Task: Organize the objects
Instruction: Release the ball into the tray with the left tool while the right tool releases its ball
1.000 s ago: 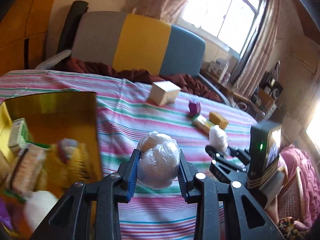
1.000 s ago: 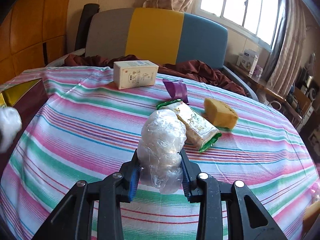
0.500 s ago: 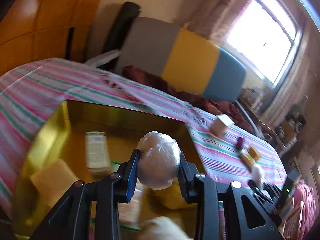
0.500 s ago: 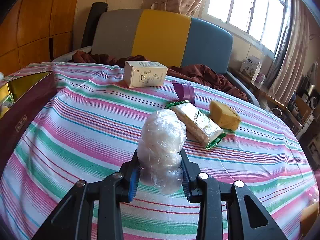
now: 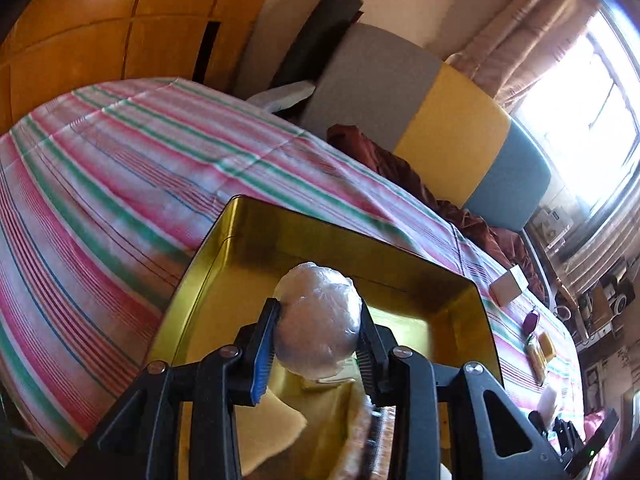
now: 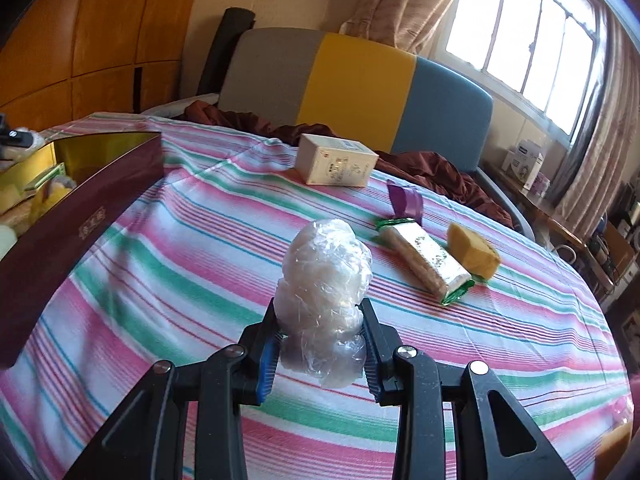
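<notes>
Left gripper (image 5: 318,342) was clamped on a plastic-wrapped ball (image 5: 318,320), held above the gold-lined box (image 5: 460,292); right gripper (image 6: 320,342) was closed tight on another wrapped bundle (image 6: 326,292) over the striped tablecloth (image 6: 180,256), box (image 6: 80,216) at left.

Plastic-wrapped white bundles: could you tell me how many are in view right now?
2. One plastic-wrapped bundle is clamped in the left gripper above the gold-lined box; the other bundle is clamped in the right gripper over the striped tablecloth. The box's contents may hide more.
</notes>
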`<state>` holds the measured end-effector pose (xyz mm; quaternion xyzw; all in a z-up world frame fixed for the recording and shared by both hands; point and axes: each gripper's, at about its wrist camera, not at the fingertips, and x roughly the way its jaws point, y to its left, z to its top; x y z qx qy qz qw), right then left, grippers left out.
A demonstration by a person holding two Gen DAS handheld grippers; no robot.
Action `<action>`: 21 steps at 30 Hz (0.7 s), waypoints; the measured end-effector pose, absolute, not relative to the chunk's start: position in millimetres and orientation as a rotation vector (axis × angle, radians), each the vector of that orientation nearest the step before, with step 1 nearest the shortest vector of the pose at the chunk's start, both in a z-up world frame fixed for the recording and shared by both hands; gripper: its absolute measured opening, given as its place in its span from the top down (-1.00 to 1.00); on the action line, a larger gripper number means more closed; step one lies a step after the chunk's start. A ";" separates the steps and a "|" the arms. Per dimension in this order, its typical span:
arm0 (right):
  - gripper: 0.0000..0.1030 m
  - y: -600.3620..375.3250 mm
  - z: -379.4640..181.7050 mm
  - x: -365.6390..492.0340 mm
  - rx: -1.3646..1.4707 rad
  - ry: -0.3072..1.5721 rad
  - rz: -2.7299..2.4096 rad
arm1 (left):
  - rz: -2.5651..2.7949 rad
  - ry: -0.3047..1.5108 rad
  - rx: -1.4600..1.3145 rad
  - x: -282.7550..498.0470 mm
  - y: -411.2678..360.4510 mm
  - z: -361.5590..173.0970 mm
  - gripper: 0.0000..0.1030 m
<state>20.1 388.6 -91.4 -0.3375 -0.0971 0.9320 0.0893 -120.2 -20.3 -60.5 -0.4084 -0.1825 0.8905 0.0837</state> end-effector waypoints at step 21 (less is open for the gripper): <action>0.30 342.3 -66.2 18.7 -1.030 -0.142 2.911 | 2.734 -0.697 -1.182 -103.8 -39.5 -33.2 0.12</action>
